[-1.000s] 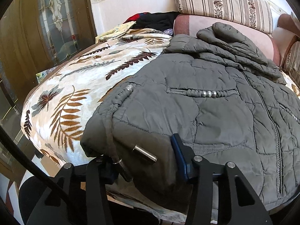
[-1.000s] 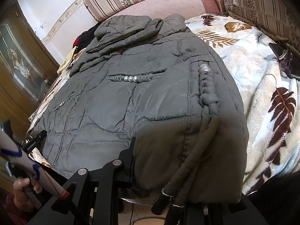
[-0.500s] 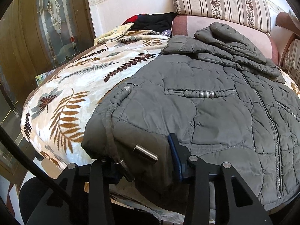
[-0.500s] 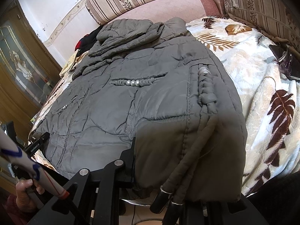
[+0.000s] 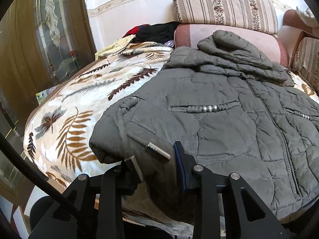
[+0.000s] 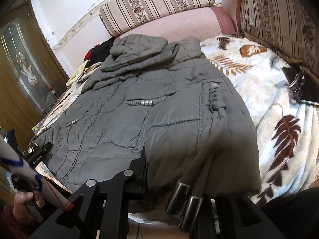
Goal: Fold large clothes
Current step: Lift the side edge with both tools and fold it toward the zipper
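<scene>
A grey quilted jacket lies front up on a leaf-print blanket, hood at the far end. My left gripper is at the hem's left corner. Its jaws are closing, with bunched hem fabric and a metal drawstring tip between them. In the right wrist view the jacket fills the middle. My right gripper is at the hem's right corner, its jaws closing on the fabric. Its left finger presses the hem, while cloth and two drawstring ends hide the right finger.
Striped cushions and a pink sofa back border the bed. Dark clothes are piled at the far left corner. A wooden glass door stands left. A dark wallet with keys lies on the blanket to the right. A person's hand grips the other handle.
The left jaws have narrowed around the hem corner. The right gripper has risen a little with the hem, and its jaws have closed slightly.
</scene>
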Demonstrator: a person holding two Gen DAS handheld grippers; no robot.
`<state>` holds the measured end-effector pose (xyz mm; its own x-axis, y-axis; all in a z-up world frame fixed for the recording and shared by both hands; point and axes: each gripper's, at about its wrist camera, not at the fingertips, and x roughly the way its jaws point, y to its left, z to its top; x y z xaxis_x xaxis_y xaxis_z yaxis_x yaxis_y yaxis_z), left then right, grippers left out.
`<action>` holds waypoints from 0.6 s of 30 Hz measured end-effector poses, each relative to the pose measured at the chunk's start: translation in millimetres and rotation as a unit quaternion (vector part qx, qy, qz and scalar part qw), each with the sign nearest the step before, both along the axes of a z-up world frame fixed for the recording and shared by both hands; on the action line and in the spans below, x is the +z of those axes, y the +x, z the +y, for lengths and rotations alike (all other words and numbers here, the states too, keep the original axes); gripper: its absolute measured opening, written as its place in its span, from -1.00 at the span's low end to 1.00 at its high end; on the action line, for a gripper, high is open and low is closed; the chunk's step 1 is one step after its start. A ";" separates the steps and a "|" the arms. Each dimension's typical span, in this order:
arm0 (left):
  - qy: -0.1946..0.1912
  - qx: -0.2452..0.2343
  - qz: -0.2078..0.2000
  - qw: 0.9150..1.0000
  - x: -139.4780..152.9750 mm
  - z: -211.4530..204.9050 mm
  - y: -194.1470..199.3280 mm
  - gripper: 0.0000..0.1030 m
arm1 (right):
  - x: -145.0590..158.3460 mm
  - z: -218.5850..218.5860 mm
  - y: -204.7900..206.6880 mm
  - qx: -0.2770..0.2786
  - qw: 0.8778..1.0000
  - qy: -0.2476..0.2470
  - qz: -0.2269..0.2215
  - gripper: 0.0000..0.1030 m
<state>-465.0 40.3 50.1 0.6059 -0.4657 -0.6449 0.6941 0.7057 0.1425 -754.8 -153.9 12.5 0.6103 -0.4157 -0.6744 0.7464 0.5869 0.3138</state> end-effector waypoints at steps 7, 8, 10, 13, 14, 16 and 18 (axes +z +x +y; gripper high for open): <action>-0.001 -0.014 0.001 1.000 5.3 0.7 -3.6 -0.52 | 10.2 6.5 -3.9 -0.002 1.000 -0.029 0.000 -0.65; -0.002 -0.015 0.002 1.000 6.4 0.6 -3.3 -0.53 | 12.3 7.3 -3.8 -0.001 0.999 -0.037 0.001 -0.66; -0.003 -0.017 0.004 1.000 9.3 0.7 -2.3 -0.54 | 14.7 7.0 -3.4 0.002 0.999 -0.043 0.003 -0.66; -0.006 -0.021 0.006 1.000 16.1 -1.3 0.1 -0.54 | 19.8 5.5 -2.1 0.006 0.999 -0.045 0.003 -0.67; -0.008 -0.022 0.006 1.000 18.9 -2.2 0.6 -0.54 | 21.5 4.7 -1.9 0.007 0.999 -0.046 0.003 -0.67; -0.010 -0.025 0.002 1.000 25.1 -4.8 1.2 -0.54 | 27.6 2.4 -1.6 0.009 0.999 -0.047 -0.002 -0.67; -0.014 -0.029 -0.005 0.999 31.7 -7.5 1.5 -0.54 | 34.4 0.7 -1.6 0.011 0.999 -0.050 -0.008 -0.67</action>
<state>-463.5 32.8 81.9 0.5842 -0.5173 -0.6255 0.7323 0.6682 0.1313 -756.4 -153.2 47.0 0.6302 -0.4665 -0.6206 0.7281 0.6326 0.2639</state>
